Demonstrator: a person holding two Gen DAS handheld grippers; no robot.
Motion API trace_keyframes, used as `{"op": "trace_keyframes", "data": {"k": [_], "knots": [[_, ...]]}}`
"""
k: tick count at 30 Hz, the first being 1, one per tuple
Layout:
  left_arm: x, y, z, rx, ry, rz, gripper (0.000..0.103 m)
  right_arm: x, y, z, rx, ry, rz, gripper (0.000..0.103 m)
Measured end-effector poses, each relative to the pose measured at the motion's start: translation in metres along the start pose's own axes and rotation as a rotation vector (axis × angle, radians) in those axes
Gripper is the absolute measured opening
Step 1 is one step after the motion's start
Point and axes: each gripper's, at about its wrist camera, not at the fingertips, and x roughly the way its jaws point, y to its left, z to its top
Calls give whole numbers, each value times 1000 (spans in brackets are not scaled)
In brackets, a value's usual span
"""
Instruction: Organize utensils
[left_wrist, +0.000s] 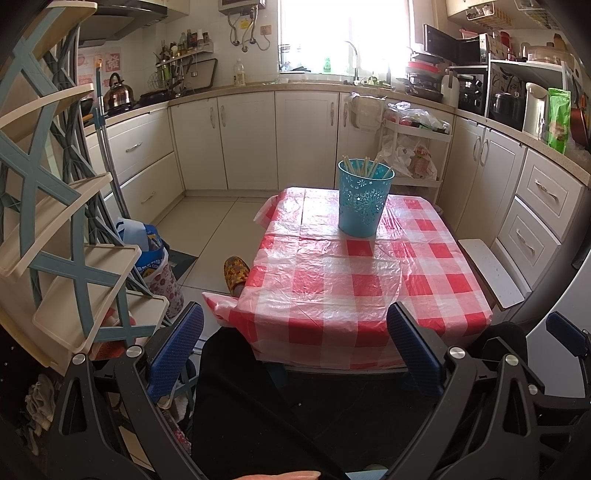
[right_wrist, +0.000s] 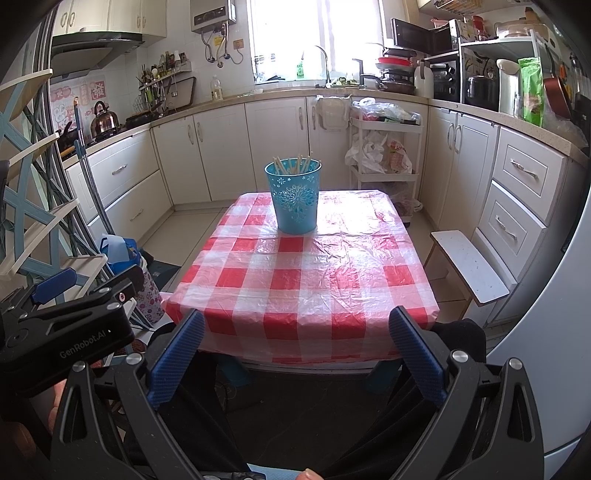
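1. Left wrist view: set low before the near edge of the checked table (left_wrist: 332, 280), facing the far counter, offset leftward beside the shelf rack (left_wrist: 55, 221).
2. Right wrist view: similar height, further right, table (right_wrist: 303, 280) centred.
3. Shared: table, blue chopstick holder (left_wrist: 365, 197) (right_wrist: 295, 195), window (left_wrist: 343, 33) (right_wrist: 314, 33), cabinets.

Kitchen surroundings
A kettle (left_wrist: 118, 90), a slipper (left_wrist: 235, 274) and a white stool (right_wrist: 469, 269) are seen around the checked cloth (right_wrist: 306, 280).

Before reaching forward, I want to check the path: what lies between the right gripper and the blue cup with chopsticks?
Only bare checked tablecloth lies between the right gripper and the blue cup; the right wrist view shows this.
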Motion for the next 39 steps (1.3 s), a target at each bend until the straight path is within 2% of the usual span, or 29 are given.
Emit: {"op": "trace_keyframes", "data": {"k": [7,39], "knots": [[-1,0,-8,-11,-10,2,95,-6,-12,0,22,-36,2,96],[-1,0,-6,-11,-8,1,95,-7,-16,-3,7,-32,7,96]]}}
